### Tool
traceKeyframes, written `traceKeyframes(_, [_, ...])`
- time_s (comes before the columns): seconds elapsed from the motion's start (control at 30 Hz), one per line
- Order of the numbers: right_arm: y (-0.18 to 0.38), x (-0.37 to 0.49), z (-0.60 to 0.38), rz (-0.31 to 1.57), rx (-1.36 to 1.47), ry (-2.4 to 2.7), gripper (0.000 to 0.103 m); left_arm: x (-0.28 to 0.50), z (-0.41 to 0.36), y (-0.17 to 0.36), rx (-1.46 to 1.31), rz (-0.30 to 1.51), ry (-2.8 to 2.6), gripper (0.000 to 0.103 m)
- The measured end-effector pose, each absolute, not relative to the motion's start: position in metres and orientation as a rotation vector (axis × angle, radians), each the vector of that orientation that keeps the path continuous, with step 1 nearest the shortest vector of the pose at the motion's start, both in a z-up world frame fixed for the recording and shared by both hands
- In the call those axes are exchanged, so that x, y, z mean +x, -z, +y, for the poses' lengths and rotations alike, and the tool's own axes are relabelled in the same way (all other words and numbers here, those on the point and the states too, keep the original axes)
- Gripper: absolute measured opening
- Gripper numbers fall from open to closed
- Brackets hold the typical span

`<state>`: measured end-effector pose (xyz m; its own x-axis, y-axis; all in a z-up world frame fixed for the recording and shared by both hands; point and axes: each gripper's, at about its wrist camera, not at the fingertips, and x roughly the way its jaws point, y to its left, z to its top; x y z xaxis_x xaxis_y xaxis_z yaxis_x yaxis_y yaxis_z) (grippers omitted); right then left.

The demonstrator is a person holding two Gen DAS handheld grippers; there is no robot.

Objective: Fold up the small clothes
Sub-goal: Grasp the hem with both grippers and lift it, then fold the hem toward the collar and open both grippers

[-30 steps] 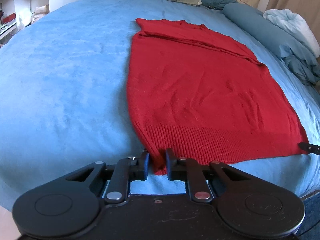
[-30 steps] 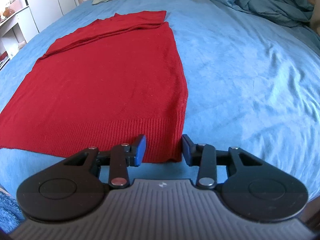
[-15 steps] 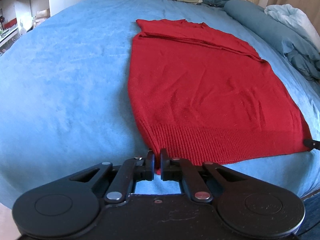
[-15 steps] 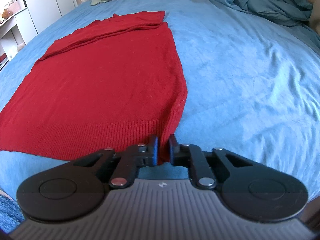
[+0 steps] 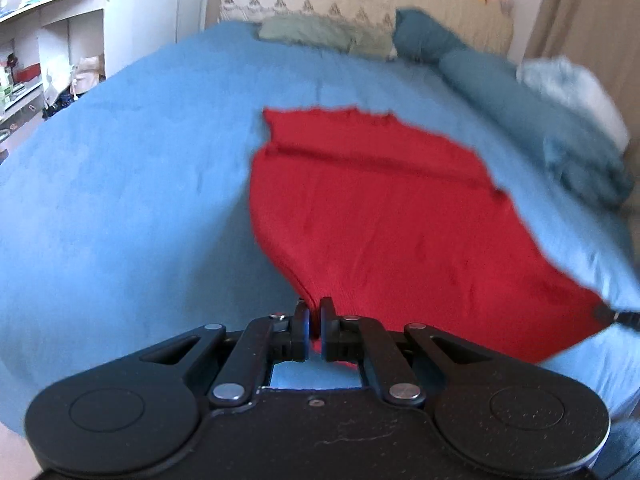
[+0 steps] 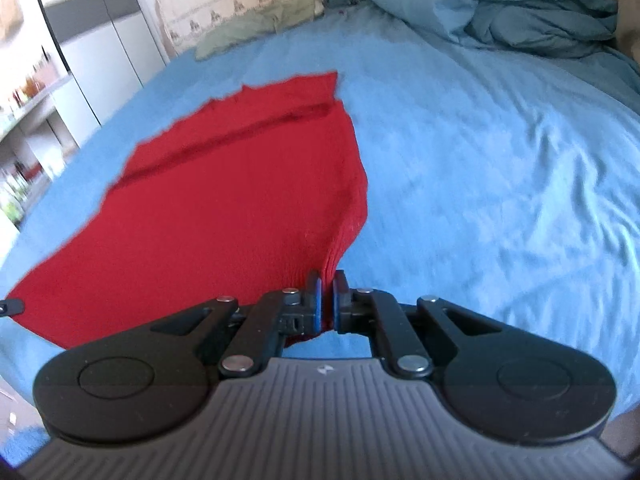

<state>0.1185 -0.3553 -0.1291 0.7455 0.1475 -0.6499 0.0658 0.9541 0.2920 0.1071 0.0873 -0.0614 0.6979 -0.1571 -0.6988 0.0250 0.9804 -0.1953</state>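
from the left wrist view, the left tongs are clamped on the near left hem corner of the red sweater, which spreads ahead of them over the blue bed. cloth rises in a peak into the pinch, so that corner looks lifted. far ahead, the sweater's top part lies already folded across. off to the right, the tip of the other tongs touches the opposite hem corner.

from the right wrist view, the right tongs are closed on the near right hem corner of the red sweater, the ribbed edge bunched between the pads. a rumpled duvet sits far ahead to the right.

judging by this, the hem-to-collar fold is in hand. next, both corners need carrying forward level and together, keeping the hem taut, then laying down squarely on the far edge.
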Motion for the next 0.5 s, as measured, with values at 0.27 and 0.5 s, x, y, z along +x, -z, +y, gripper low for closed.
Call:
traceKeyframes(0.27, [0.074, 0.183, -0.381, 0.634, 0.453, -0.101, 0.020, 0.185, 0.100, 0.008, -0.317, 0.676, 0.095, 0.004])
traceKeyframes(0.5, [0.037, 0.348, -0.385, 0.581, 0.468, -0.129, 0.020, 0.341, 0.097, -0.013, -0.333, 0.610, -0.007, 0.004])
